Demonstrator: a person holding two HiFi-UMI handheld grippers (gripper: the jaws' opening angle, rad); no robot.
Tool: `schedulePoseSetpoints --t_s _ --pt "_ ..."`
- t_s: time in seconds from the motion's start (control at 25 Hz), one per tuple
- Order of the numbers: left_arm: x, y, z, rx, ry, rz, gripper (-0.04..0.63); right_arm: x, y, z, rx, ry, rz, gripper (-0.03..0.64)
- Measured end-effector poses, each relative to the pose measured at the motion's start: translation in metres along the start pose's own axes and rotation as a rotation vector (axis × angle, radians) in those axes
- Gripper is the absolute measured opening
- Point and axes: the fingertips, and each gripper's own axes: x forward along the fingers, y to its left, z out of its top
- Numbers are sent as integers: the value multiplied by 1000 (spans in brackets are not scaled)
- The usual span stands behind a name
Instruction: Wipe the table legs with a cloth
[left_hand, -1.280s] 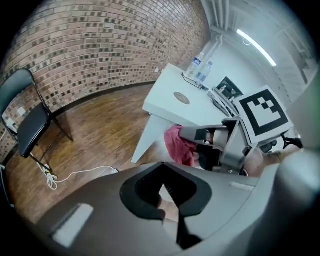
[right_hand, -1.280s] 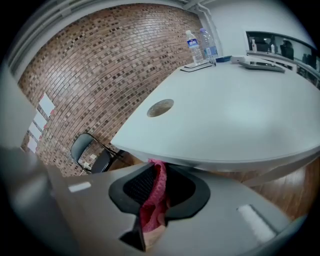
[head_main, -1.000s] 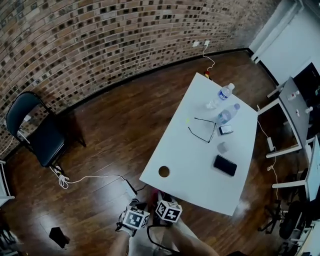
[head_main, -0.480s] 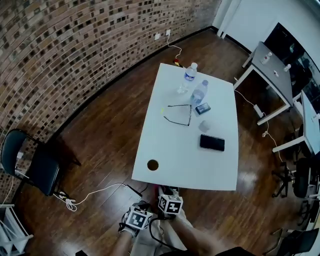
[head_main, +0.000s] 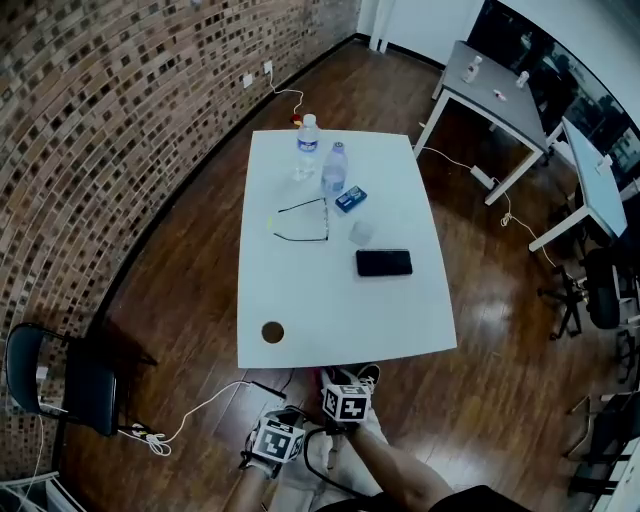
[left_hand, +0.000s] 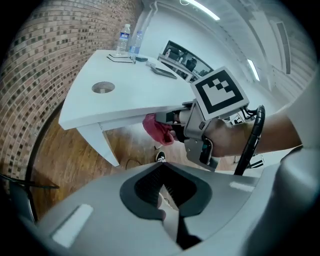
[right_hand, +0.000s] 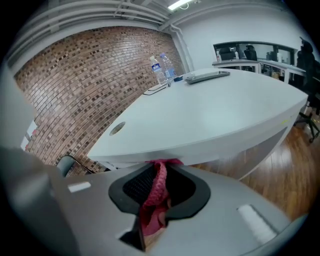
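Note:
The white table stands in the middle of the head view, and its near edge is just ahead of both grippers. My right gripper is shut on a red cloth that sticks out between its jaws, close under the table's near edge. From the left gripper view, the same cloth hangs beside the tabletop's rim. A white table leg slants down to the left of it. My left gripper is shut and holds nothing; it sits low and to the left.
On the table lie two water bottles, glasses, a black phone and a small blue box. A round cable hole is near the front corner. A power cable runs over the wooden floor, with a black chair to the left and other desks to the right.
The head view has swung, so the table now appears straight ahead and centred. Both grippers stay low at the frame's bottom, with the cloth still held in the right one.

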Motion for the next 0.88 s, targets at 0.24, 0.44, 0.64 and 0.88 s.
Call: schedulePoseSetpoints --t_s 0.24,0.44,0.64,0.88 --pt "9 -17 6 54 25 -16 2 -13 -34 5 16 -19 -36 63" --pt "22 -32 11 96 43 -19 2 -24 -60 11 6 -37 -50 64" --pt "29 -48 16 117 66 -22 2 -32 -83 13 14 -36 -60 64" --pt "38 -80 24 153 120 -58 2 -46 -120 19 34 -30 -92 63"
